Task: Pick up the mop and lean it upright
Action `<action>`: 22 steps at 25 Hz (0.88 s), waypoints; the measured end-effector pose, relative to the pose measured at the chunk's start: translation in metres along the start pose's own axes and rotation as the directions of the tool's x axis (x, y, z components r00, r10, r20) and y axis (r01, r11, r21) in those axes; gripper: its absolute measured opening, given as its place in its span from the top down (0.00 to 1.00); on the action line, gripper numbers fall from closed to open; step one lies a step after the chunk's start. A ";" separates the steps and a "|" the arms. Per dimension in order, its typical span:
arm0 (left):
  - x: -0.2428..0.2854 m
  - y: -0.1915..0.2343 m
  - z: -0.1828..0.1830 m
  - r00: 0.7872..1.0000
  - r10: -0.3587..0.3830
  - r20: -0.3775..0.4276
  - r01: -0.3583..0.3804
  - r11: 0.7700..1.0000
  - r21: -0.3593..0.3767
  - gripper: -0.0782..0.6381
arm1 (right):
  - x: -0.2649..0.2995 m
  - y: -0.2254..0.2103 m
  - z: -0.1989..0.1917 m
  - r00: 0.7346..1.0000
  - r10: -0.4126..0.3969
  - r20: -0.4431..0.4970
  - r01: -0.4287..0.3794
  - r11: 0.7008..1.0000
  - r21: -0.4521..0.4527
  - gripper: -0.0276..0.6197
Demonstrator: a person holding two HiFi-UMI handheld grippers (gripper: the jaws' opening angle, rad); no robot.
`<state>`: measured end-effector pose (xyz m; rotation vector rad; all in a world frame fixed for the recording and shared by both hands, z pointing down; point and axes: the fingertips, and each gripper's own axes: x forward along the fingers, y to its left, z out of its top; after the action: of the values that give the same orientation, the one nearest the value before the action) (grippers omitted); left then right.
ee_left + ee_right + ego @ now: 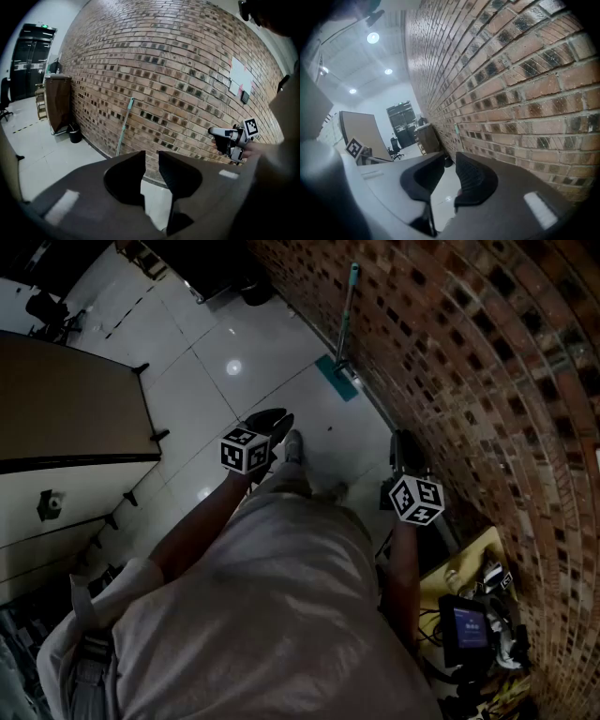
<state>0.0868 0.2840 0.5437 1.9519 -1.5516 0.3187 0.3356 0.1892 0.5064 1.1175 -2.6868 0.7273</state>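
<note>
Already the mop (345, 324) stands upright, its handle leaning on the brick wall (450, 352) and its teal head on the glossy, pale tiled floor (234, 343), well ahead of the person. The left claw (151, 159) and right claw (450, 161) are both pressed together, empty.

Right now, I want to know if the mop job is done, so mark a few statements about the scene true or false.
1. The mop leans upright against the wall. True.
2. The left gripper holds the mop. False: it is shut on nothing, well away from the mop.
3. The mop lies flat. False: it stands with its head on the floor.
4. The right gripper holds nothing. True.
</note>
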 end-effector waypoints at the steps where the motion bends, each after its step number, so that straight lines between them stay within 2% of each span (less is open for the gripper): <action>1: 0.003 0.005 0.003 1.000 -0.003 -0.002 0.003 1.000 0.003 0.74 | 0.005 0.001 0.002 1.000 -0.004 0.000 0.004 1.000 0.002 0.85; 15: 0.041 0.101 0.067 0.999 -0.052 -0.007 0.053 0.998 0.045 0.72 | 0.102 0.028 0.035 0.998 -0.056 -0.004 0.056 0.998 -0.033 0.85; 19: 0.052 0.131 0.084 0.998 -0.063 -0.003 0.063 0.997 0.055 0.72 | 0.131 0.043 0.040 0.997 -0.072 -0.021 0.070 0.993 -0.094 0.85; 22: 0.059 0.149 0.101 0.997 -0.078 0.006 0.077 0.995 0.066 0.71 | 0.149 0.053 0.047 0.997 -0.076 -0.016 0.074 0.993 -0.090 0.85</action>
<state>-0.0555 0.1589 0.5439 2.0607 -1.4832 0.3328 0.1949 0.1047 0.4912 1.1761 -2.6168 0.5963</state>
